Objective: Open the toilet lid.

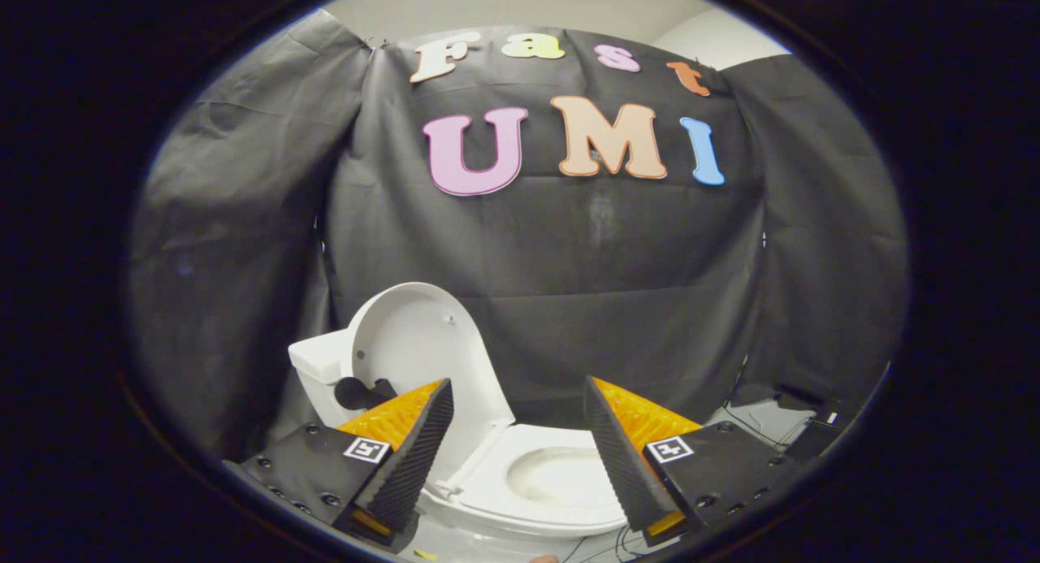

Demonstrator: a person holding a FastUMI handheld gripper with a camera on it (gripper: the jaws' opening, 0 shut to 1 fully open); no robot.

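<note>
The white toilet lid (pixel 418 348) stands raised, leaning back against the white tank (pixel 318 364) beyond my left finger. The seat ring (pixel 487 486) lies flat around the open bowl (pixel 556 474), just ahead of and between my fingers. My gripper (pixel 517 392) is open, its two orange-and-black fingers wide apart with nothing between them. The left finger (pixel 410 449) overlaps the lid's lower part in the view; I cannot tell whether it touches. The right finger (pixel 621 453) sits over the bowl's right side.
Black cloth walls hang behind and to both sides of the toilet. Cables and a dark box (pixel 812 425) lie on the pale floor at the right, beyond the right finger. A black knob-like part (pixel 353 392) shows by the tank.
</note>
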